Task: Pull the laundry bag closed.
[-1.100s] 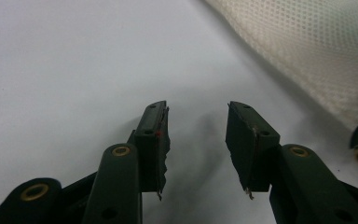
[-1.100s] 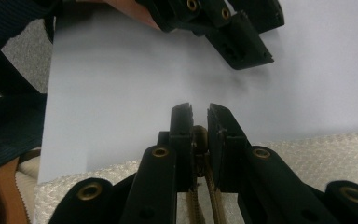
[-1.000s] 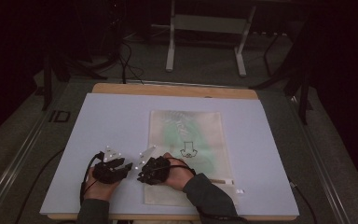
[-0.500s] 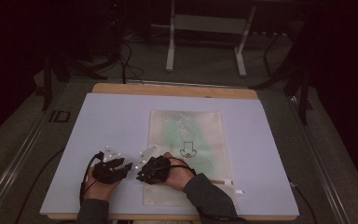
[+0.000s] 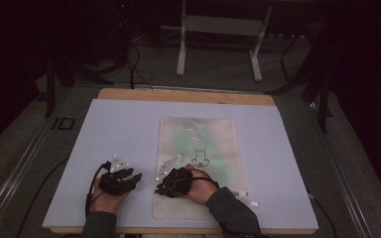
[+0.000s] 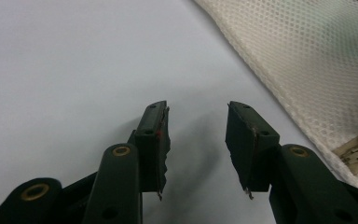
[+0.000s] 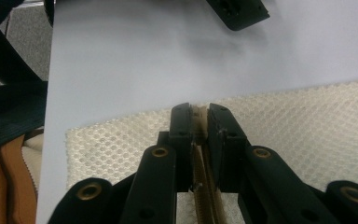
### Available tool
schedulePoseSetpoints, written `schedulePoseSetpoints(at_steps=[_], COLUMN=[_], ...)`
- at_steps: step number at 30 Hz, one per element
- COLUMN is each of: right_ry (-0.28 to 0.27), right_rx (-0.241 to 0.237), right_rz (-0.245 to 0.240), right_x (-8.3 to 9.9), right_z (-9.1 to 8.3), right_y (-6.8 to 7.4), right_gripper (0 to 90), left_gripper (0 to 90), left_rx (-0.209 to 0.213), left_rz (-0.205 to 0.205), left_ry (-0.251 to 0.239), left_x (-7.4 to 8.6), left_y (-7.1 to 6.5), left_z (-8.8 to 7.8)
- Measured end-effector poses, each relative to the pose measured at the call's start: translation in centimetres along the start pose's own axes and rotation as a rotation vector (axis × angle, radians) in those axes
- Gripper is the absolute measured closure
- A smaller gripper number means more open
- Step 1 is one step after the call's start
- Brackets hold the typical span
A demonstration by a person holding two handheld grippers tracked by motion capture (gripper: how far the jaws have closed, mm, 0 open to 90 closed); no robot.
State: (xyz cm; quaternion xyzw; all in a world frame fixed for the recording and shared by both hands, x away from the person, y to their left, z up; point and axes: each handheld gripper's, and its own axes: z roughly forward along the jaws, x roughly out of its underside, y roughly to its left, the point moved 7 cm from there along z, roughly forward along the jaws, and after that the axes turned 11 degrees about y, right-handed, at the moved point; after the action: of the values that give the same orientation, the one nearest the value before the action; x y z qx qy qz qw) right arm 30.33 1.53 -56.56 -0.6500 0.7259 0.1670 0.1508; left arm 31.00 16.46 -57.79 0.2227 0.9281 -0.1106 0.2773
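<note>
Rightward travel of the right hand-held gripper (image 7: 199, 116) along the zipper (image 7: 198, 186) is slight since the earlier frame; its jaws have just been opening a little, zipper tape between them, pads pinching it. The mesh bag (image 5: 198, 163) lies flat mid-surface (image 5: 109, 124). Left of the bag, the left hand-held gripper (image 6: 196, 135) rests spread, holding nothing. Step in hand, as judged: drawing the zipper. Next: steady pull along the bag's near edge.

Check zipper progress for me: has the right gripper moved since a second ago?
Yes: the right gripper slid slightly right along the bag's near edge. Its jaws have just been opening, zipper between them.
</note>
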Motion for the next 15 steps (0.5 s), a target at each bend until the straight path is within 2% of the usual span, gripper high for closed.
schedulePoseSetpoints(at_steps=[3, 6, 11, 12, 13, 15], right_ry=[0.019, 0.008, 0.007, 0.006, 0.000, -0.001], right_rx=[-0.014, -0.028, -0.024, -0.023, -0.017, -0.020], right_rz=[0.014, 0.022, 0.014, 0.012, 0.009, 0.010], right_x=[0.3, 0.4, 0.6, 0.6, 0.6, 0.7], right_z=[0.6, 0.8, 0.9, 0.9, 0.9, 0.9], right_y=[-0.1, -0.2, -0.1, -0.1, -0.1, 0.0], right_gripper=[79.6, 81.1, 81.8, 81.8, 81.9, 81.8], left_gripper=[59.3, 60.3, 67.6, 67.6, 75.6, 81.9], left_rx=[0.013, 0.026, 0.052, 0.065, 0.066, 0.069], left_rz=[0.006, 0.009, 0.019, 0.033, 0.039, 0.049], left_ry=[-0.003, -0.006, -0.006, -0.007, -0.010, -0.013], left_x=[-0.1, -0.1, -0.1, -0.2, -0.2, -0.3], left_y=[-0.2, -0.4, -0.8, -1.2, -1.4, -1.8], left_z=[0.0, -0.1, -0.1, -0.1, -0.1, 0.0])
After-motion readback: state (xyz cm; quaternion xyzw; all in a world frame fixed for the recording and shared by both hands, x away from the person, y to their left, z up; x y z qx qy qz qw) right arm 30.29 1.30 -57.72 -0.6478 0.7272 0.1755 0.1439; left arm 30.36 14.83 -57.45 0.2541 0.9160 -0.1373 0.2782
